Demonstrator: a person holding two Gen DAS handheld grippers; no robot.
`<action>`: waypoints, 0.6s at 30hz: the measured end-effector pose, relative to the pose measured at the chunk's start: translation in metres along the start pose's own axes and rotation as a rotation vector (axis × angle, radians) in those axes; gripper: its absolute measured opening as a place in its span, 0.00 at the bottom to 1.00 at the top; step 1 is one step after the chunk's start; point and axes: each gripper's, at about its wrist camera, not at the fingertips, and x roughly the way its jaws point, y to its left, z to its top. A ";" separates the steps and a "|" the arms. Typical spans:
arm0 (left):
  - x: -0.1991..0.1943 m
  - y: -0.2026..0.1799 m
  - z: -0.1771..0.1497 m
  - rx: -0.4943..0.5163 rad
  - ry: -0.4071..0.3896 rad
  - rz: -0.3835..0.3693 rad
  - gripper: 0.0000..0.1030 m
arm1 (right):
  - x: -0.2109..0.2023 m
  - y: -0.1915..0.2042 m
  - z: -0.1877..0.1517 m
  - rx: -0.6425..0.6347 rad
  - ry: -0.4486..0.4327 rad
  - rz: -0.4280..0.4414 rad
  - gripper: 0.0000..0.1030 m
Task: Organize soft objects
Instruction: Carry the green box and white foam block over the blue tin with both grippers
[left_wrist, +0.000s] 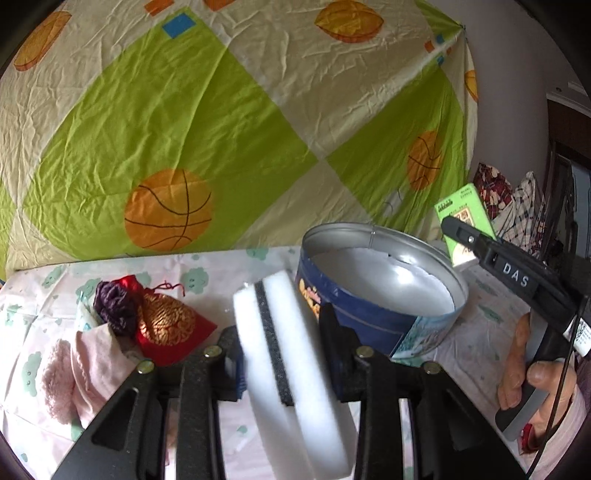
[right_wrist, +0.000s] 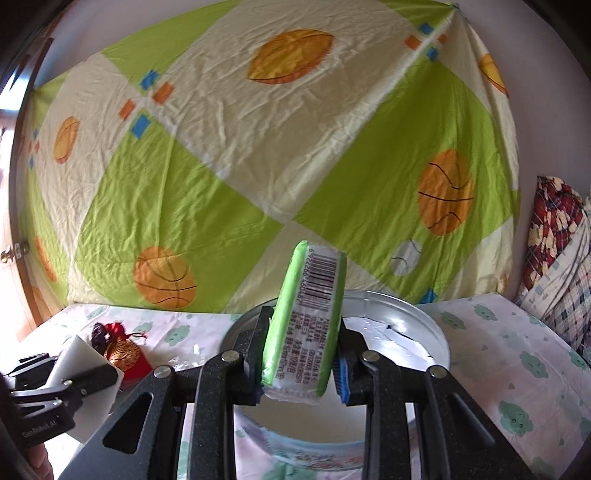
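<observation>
Fingers of the left gripper (left_wrist: 282, 354) clamp a white sponge (left_wrist: 291, 369) at lower centre; right gripper (right_wrist: 301, 354) pinches a green tissue pack (right_wrist: 303, 325) above the round tin (right_wrist: 424, 332).

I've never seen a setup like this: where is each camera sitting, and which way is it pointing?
Left wrist: on the left gripper, facing forward over its sponge toward the tin; the right hand shows.
Right wrist: on the right gripper, looking over its green packet above the tin; its own fingers show.
Shared: tin, red pouch, hanging sheet.
</observation>
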 end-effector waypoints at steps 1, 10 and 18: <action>0.004 -0.006 0.004 0.003 -0.003 0.006 0.31 | 0.002 -0.005 0.001 0.004 0.002 -0.014 0.30; 0.060 -0.059 0.026 0.004 0.028 -0.037 0.31 | 0.041 -0.063 -0.006 0.001 0.100 -0.132 0.30; 0.111 -0.098 0.037 -0.009 0.065 -0.050 0.31 | 0.068 -0.090 -0.013 -0.035 0.174 -0.193 0.30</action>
